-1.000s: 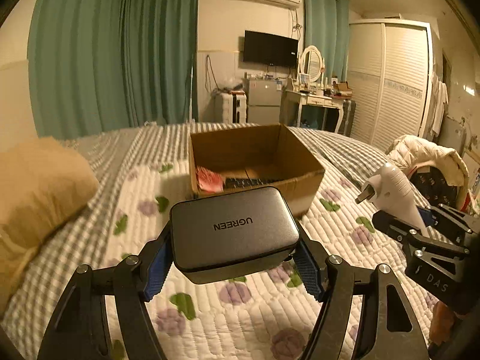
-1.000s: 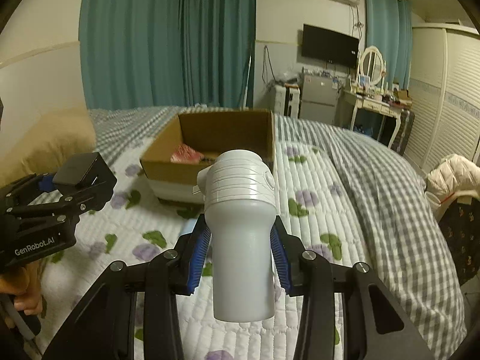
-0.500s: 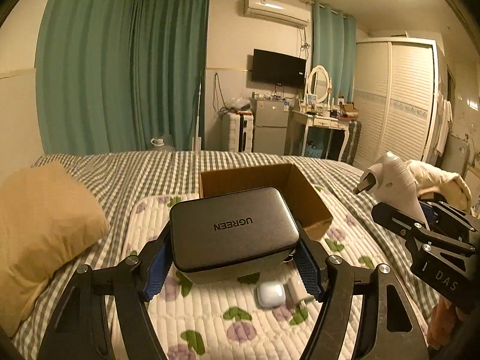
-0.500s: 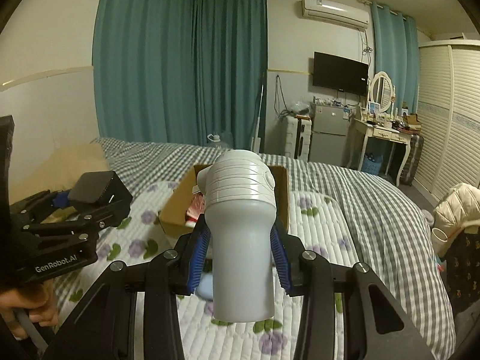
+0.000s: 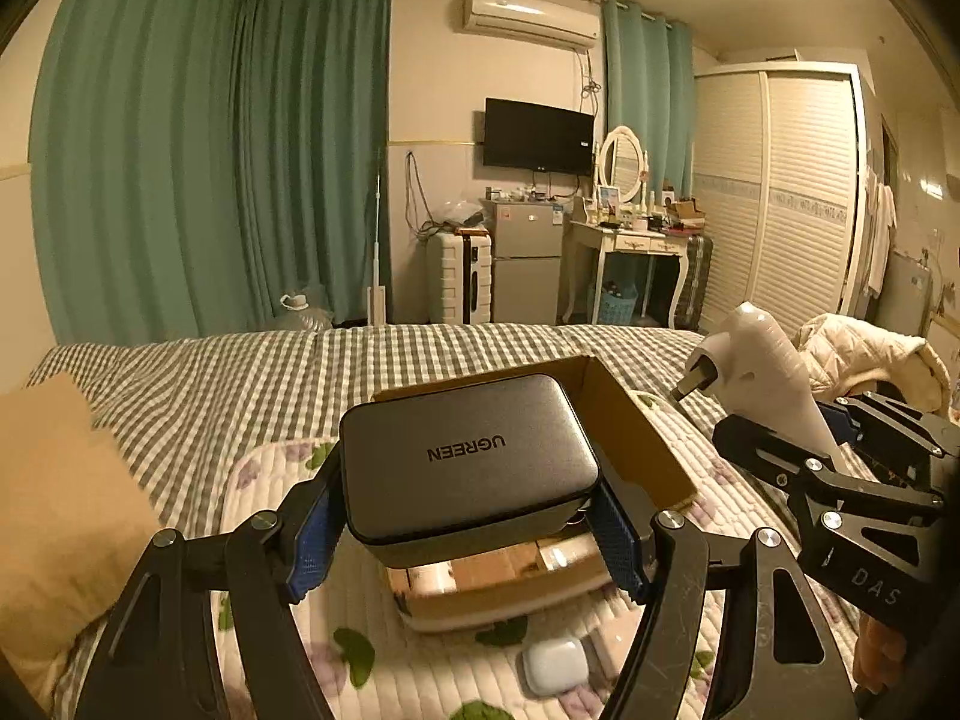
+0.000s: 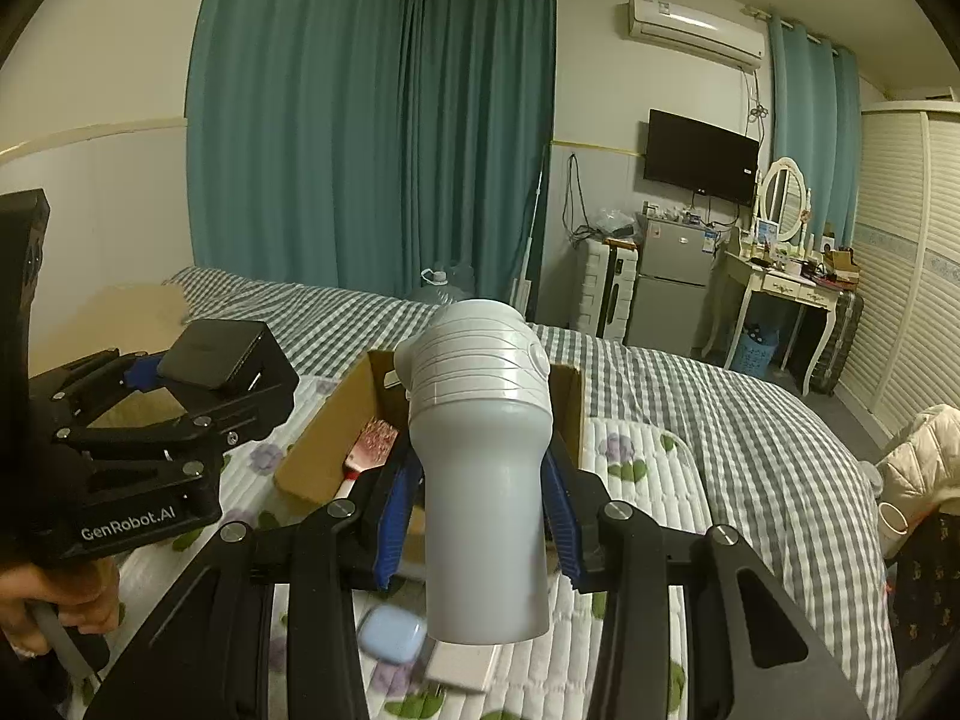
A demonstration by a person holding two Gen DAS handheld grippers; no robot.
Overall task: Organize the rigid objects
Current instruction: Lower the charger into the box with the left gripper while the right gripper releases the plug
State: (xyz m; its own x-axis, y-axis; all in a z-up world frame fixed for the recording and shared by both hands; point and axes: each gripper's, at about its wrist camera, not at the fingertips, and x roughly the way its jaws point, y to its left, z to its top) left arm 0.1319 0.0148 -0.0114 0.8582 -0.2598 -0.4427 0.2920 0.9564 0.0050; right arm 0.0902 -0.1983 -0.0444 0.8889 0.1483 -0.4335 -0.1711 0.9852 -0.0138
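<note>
My left gripper (image 5: 465, 531) is shut on a dark grey UGREEN charger (image 5: 465, 456) and holds it in the air above the near side of an open cardboard box (image 5: 636, 450) on the bed. My right gripper (image 6: 474, 531) is shut on a white travel adapter (image 6: 480, 480), also held up in front of the box (image 6: 336, 438). The adapter shows in the left wrist view (image 5: 756, 372) at the right. The charger shows in the right wrist view (image 6: 216, 354) at the left. A pink item (image 6: 375, 441) lies inside the box.
A small white earbud case (image 5: 552, 666) lies on the quilt in front of the box, next to a flat white item (image 6: 462, 669). A tan pillow (image 5: 54, 516) is at the left. A white jacket (image 5: 864, 360) lies right of the bed.
Both grippers have risen and tilted up with their objects still held. The box now sits lower in both views, and more of the room behind shows.
</note>
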